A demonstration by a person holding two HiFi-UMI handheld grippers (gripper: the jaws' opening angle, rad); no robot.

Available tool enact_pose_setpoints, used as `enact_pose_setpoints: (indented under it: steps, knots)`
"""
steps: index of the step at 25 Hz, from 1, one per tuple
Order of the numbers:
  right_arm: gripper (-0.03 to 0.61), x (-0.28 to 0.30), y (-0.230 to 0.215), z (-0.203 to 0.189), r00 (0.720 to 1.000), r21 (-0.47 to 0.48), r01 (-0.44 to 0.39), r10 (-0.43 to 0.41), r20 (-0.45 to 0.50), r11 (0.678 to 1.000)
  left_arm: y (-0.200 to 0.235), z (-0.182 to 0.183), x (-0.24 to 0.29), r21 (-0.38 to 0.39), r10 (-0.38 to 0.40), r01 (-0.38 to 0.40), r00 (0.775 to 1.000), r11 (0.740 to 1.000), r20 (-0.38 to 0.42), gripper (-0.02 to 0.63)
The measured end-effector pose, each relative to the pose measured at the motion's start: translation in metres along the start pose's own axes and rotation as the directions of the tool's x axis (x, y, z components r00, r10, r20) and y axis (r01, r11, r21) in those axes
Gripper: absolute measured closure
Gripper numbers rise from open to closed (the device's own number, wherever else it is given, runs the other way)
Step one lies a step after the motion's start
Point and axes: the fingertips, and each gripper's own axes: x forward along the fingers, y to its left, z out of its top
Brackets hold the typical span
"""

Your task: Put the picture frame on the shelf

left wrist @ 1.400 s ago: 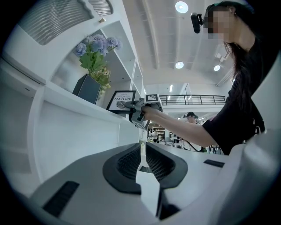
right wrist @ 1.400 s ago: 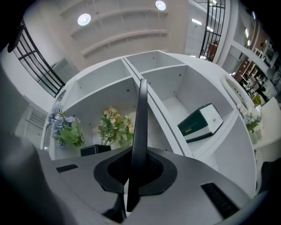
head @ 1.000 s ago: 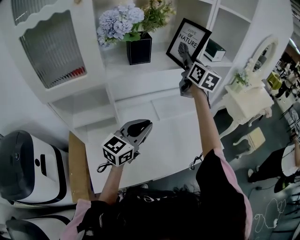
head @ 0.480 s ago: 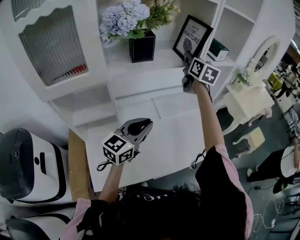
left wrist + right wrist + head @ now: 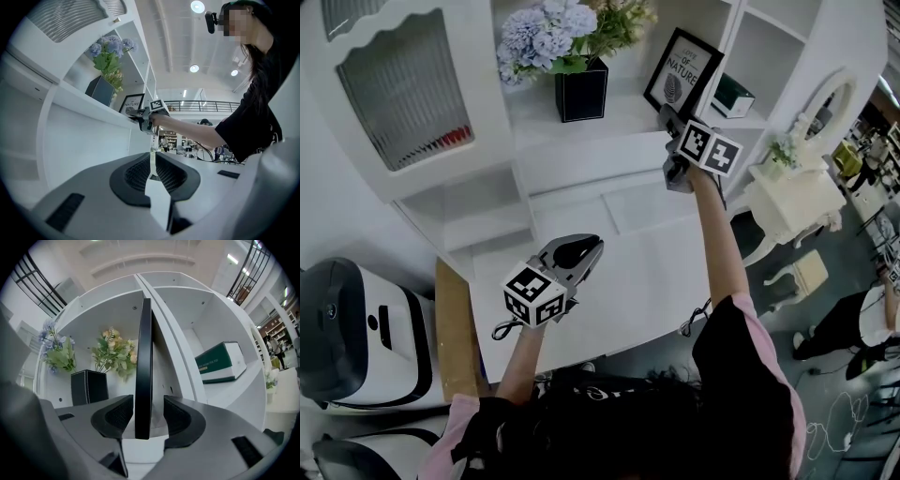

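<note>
one black rectangular picture frame (image 5: pixel 682 70) with a white print stands in the open middle compartment of the white shelf unit (image 5: pixel 609 127), at its right end just beside the divider. it stands upright on a short edge, long axis up and down, printed face turned out into the room. the right gripper (image 5: pixel 666 114) meets it edge-on. that gripper's jaws have just been opening and now stand spread, with the frame's lower edge between the pads and a gap on each side. there is one black square vase (image 5: pixel 581 91) of blue and yellow flowers to the left in the same compartment, and one green and white box (image 5: pixel 731 97) in the next compartment right. of the two grippers, the left gripper (image 5: pixel 592 247) hangs over the white table (image 5: pixel 628 291), its jaws pressed together on nothing.
</note>
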Motion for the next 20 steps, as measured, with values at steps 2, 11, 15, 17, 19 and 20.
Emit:
enact_pose_setpoints:
  steps: [2,11,15,17,19,20]
  knots:
    - [0.379,-0.004,0.0,0.0,1.0,-0.003,-0.004,0.004,0.004,1.0,-0.002,-0.002,0.001,0.0,-0.006,0.006,1.0,1.0,-0.004,0.568]
    - [0.373,-0.044,0.009,0.009,0.999,0.028,-0.032,0.031,0.045,0.999,-0.02,-0.002,0.003,0.001,-0.032,0.032,0.999,0.999,-0.009,0.568]
    - [0.373,-0.071,0.018,0.008,0.997,0.028,-0.057,0.055,0.061,0.998,-0.03,-0.003,0.003,0.004,-0.043,0.043,0.999,0.999,-0.009,0.568]
    - [0.373,-0.086,0.027,0.005,0.995,0.009,-0.08,0.079,0.062,0.997,-0.035,-0.004,0.001,0.005,-0.043,0.043,0.999,0.999,-0.01,0.568]
    - [0.373,-0.1,0.037,-0.003,0.993,-0.007,-0.109,0.109,0.051,0.994,-0.041,-0.004,-0.001,0.004,-0.041,0.041,0.999,0.999,-0.011,0.568]
    - [0.374,-0.107,0.043,-0.008,0.992,-0.012,-0.122,0.123,0.042,0.992,-0.043,-0.005,-0.002,0.004,-0.041,0.041,0.999,0.999,-0.011,0.568]
